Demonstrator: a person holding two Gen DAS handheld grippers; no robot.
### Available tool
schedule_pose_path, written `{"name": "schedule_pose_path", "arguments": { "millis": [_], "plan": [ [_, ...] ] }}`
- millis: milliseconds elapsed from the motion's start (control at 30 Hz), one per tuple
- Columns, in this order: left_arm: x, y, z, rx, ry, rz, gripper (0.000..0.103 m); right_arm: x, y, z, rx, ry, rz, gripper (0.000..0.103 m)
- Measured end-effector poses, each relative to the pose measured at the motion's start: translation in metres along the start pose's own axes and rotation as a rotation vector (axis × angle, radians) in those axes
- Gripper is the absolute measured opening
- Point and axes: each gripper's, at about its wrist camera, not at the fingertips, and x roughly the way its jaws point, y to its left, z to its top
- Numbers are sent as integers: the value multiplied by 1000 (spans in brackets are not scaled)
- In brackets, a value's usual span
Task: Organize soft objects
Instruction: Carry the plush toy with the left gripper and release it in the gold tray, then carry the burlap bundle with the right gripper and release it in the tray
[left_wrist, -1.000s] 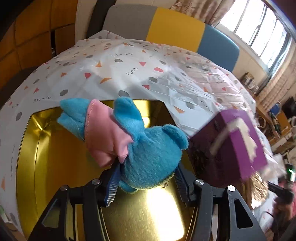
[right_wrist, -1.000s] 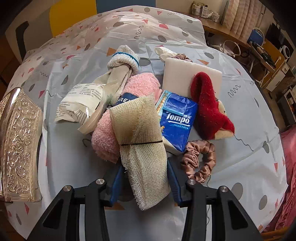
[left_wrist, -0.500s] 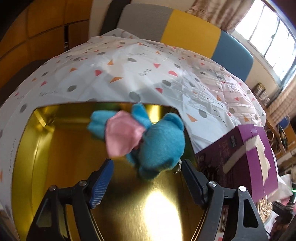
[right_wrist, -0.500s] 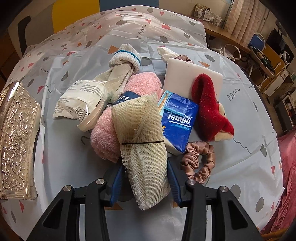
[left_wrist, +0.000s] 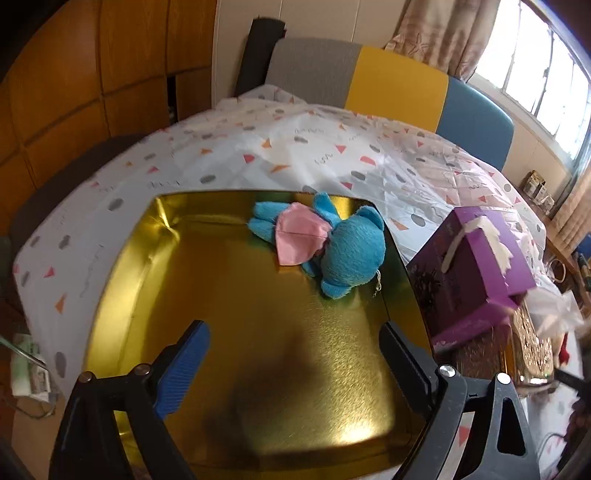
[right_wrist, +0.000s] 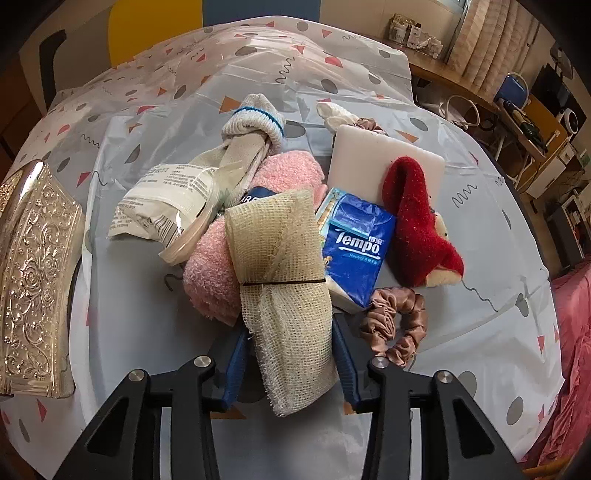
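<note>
A blue plush toy with a pink dress (left_wrist: 325, 243) lies in the far right corner of a gold tin (left_wrist: 229, 302). My left gripper (left_wrist: 291, 354) is open and empty above the tin's middle, well back from the toy. My right gripper (right_wrist: 288, 354) is shut on a beige gauze roll (right_wrist: 284, 280) tied with a black band, held above a pile of soft things: a pink fluffy sock (right_wrist: 221, 266), a knotted grey sock (right_wrist: 255, 133), a red sock (right_wrist: 417, 225), a brown scrunchie (right_wrist: 395, 321) and a blue Tempo tissue pack (right_wrist: 354, 251).
A purple box (left_wrist: 472, 273) stands right of the tin. An embossed gold lid (right_wrist: 33, 273) lies at the left in the right wrist view. A white packet (right_wrist: 162, 199) and a white foam block (right_wrist: 373, 155) sit in the pile. Chairs stand behind the table.
My left gripper opened and let go of the blue plush toy, which dropped into the tin's far right corner; the gripper pulled back. My right gripper stayed shut on the gauze roll, barely moving.
</note>
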Motion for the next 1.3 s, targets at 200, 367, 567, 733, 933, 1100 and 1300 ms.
{"name": "schedule_pose_path", "arguments": {
  "millis": [200, 367, 567, 733, 933, 1100, 1300],
  "plan": [
    [-37, 0, -5, 39, -113, 60, 101, -15, 0, 1, 11, -61, 55, 39],
    [-53, 7, -7, 22, -168, 74, 103, -19, 4, 0, 6, -79, 80, 39],
    [-58, 15, -10, 16, -181, 109, 103, -23, 8, -3, 7, -83, 63, 39],
    [-55, 23, -13, -6, -182, 119, 103, -46, 8, -2, 21, -155, 41, 39],
    [-50, 30, -17, -25, -164, 116, 103, -62, 17, -6, 1, -161, 77, 39],
    [-54, 35, -20, -40, -224, 138, 103, -101, 32, -3, -13, -242, 139, 39],
    [-62, 43, -22, -40, -251, 186, 103, -168, 90, -1, -164, -378, 280, 39]
  ]
}}
